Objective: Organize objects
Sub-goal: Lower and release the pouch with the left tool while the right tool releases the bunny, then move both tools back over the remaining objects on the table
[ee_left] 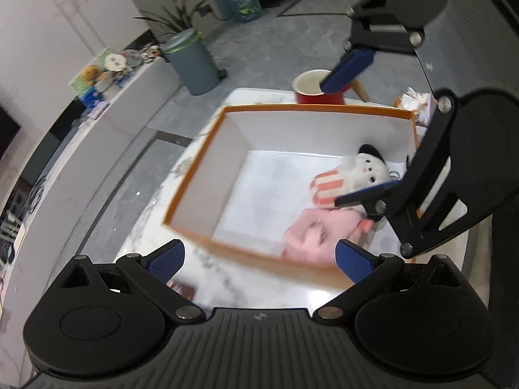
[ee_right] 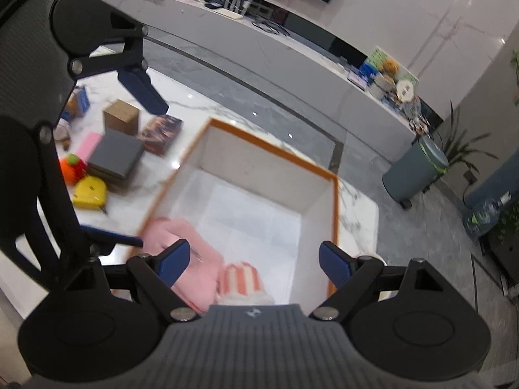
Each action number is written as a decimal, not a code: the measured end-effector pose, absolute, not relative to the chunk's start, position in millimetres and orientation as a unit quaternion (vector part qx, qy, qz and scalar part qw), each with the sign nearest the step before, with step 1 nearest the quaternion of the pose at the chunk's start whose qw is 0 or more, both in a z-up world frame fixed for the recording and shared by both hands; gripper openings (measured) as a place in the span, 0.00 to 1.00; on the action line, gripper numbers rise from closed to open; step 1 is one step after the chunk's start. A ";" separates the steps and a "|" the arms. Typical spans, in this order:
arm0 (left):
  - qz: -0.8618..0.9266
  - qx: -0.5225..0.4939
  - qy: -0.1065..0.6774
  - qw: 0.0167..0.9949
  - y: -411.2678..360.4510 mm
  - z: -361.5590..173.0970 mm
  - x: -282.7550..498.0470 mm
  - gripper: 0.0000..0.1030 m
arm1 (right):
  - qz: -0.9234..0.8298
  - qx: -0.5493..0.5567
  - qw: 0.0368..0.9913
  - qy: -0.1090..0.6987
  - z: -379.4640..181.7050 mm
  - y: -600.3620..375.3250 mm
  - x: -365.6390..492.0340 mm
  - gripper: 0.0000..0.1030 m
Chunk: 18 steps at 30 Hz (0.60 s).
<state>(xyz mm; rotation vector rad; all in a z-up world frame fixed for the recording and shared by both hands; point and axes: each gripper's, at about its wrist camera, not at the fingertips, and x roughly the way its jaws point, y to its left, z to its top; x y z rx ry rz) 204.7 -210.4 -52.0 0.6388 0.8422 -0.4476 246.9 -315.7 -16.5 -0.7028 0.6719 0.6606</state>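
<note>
An orange-rimmed white box (ee_left: 207,149) stands on the marble table; it also shows in the right wrist view (ee_right: 335,214). Inside lie a white plush toy with a striped body (ee_left: 353,175) and a pink pouch (ee_left: 311,236); the right wrist view shows the plush (ee_right: 241,278) and the pouch (ee_right: 191,246) too. My left gripper (ee_left: 259,259) is open and empty above the box's near edge. My right gripper (ee_right: 249,261) is open and empty over the box; it appears at the right in the left wrist view (ee_left: 353,136).
A red cup (ee_left: 313,89) stands behind the box. Left of the box lie a yellow tape measure (ee_right: 89,193), an orange toy (ee_right: 73,165), a grey box (ee_right: 115,157), a pink block (ee_right: 89,144), a cardboard box (ee_right: 121,116) and a dark packet (ee_right: 160,134).
</note>
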 end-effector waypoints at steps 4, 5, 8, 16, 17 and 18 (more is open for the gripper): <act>-0.186 0.282 0.393 0.856 -174.2 -42.3 189.0 1.00 | 0.330 -0.344 0.825 0.304 -10.7 -287.8 228.5 0.85; -0.179 0.276 0.394 0.858 -165.4 -41.8 185.8 1.00 | 0.332 -0.347 0.824 0.301 -9.9 -280.5 224.3 0.85; -0.164 0.255 0.398 0.866 -136.3 -42.0 175.8 1.00 | 0.347 -0.354 0.817 0.295 -10.2 -256.5 210.3 0.85; -0.136 0.222 0.409 0.875 -72.2 -58.5 151.7 1.00 | 0.374 -0.383 0.792 0.295 -30.1 -195.5 179.7 0.85; -0.134 0.218 0.411 0.875 -64.7 -61.7 149.8 1.00 | 0.376 -0.384 0.789 0.296 -33.5 -191.1 178.5 0.85; -0.130 0.213 0.412 0.876 -56.5 -64.5 147.9 1.00 | 0.379 -0.387 0.786 0.298 -37.5 -184.2 176.0 0.85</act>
